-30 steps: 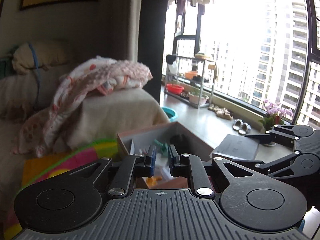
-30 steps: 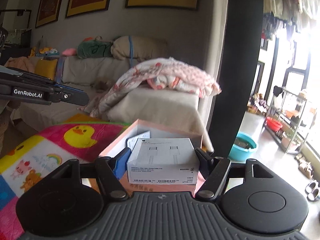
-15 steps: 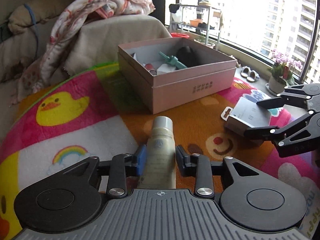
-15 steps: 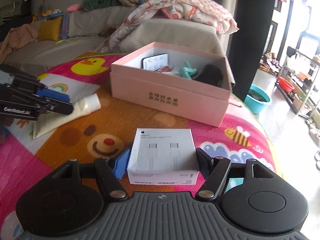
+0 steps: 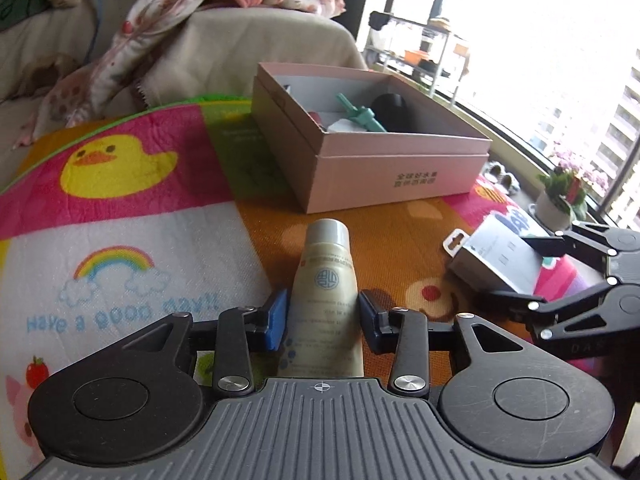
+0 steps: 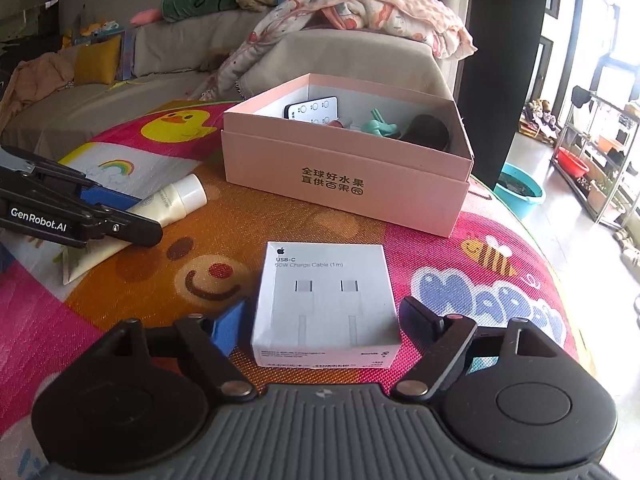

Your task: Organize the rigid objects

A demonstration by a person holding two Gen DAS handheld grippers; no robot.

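Note:
A cream tube [image 5: 326, 292] with a grey cap lies on the colourful play mat, and my left gripper [image 5: 323, 316] is open with a finger on each side of it. It also shows in the right wrist view [image 6: 168, 202]. A white USB-C cable box [image 6: 324, 300] lies flat on the mat between the fingers of my right gripper [image 6: 320, 322], which is open with small gaps on both sides. It shows from the left wrist too [image 5: 500, 258]. A pink open box [image 6: 348, 178] behind holds a remote, a teal clip and a black object.
The play mat [image 5: 120, 240] covers a round table whose right edge drops to the floor [image 6: 560, 216]. A sofa with a blanket [image 6: 360, 12] stands behind the box. A blue basin [image 6: 520, 192] and a shelf rack sit by the window.
Both grippers have come down from the raised view to the mat. The right gripper, shut on the cable box before, now stands open around it. The left fingers have spread slightly around the tube.

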